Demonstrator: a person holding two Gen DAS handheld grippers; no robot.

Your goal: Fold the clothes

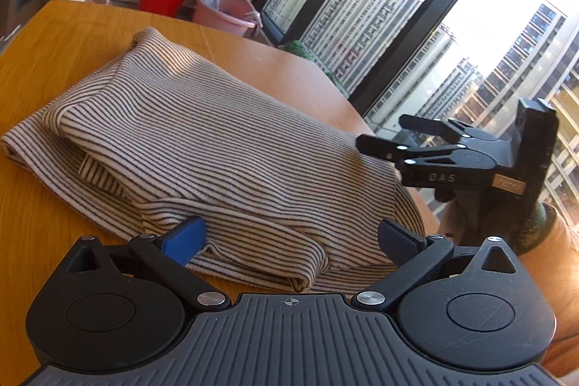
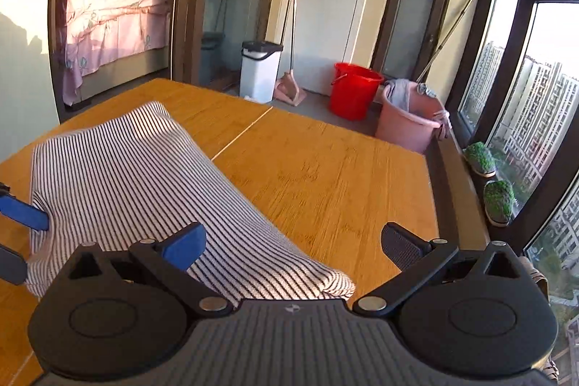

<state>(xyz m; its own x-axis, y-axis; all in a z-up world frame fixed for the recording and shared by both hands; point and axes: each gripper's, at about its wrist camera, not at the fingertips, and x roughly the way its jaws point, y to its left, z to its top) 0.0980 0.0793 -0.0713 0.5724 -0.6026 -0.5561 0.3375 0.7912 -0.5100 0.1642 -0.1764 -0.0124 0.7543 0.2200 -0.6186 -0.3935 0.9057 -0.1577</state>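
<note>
The striped garment [image 1: 202, 140] lies folded in a bundle on the tabletop [image 2: 325, 176], just ahead of both hand-held grippers, left [image 1: 289, 237] and right [image 2: 293, 241], each with fingers apart; folding looks nearly done, next move likely squaring or pressing the bundle flat

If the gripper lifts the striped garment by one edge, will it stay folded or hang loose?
The striped garment probably hangs loose: its folded layers sag in soft, rounded edges. It looks like thin knit, so likely light. On the smooth wooden table it may slide when pushed rather than bunch.
</note>
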